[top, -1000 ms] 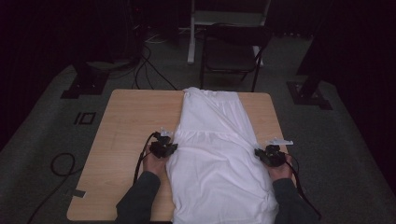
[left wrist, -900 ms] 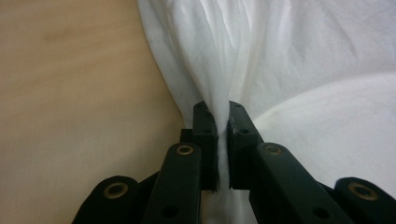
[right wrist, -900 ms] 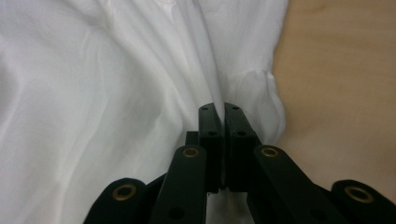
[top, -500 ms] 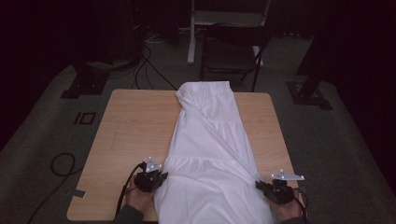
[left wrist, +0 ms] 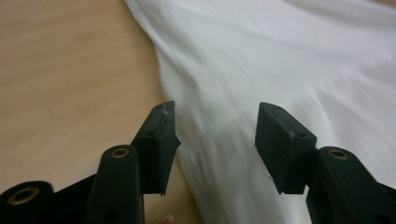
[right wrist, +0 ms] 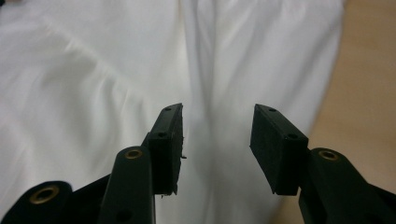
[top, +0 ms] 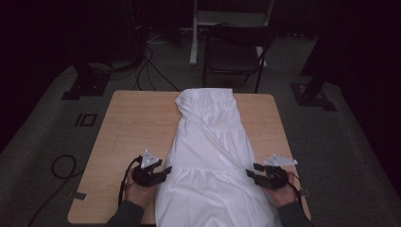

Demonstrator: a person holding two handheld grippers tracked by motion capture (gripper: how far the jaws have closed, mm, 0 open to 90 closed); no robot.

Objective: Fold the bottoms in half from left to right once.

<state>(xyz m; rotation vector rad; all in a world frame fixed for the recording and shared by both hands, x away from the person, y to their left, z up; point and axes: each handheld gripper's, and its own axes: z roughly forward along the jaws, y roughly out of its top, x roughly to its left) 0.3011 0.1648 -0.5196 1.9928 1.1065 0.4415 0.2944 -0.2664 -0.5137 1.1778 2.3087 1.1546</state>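
The desk (top: pixel 132 123) is covered down its middle by a white dress (top: pixel 210 156), laid flat lengthwise from the far edge to the near one — its hem is draped over the near edge. The left hand-held gripper (top: pixel 165 169) is seen just beside the dress's left edge, the right hand-held gripper (top: pixel 249 171) at its right edge. Both pairs of jaws have just been opening and are held apart above the fabric — nothing is clamped.

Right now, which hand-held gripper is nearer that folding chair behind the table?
Right. The right hand-held gripper sits almost below the chair; the left hand-held gripper lies farther to the side.
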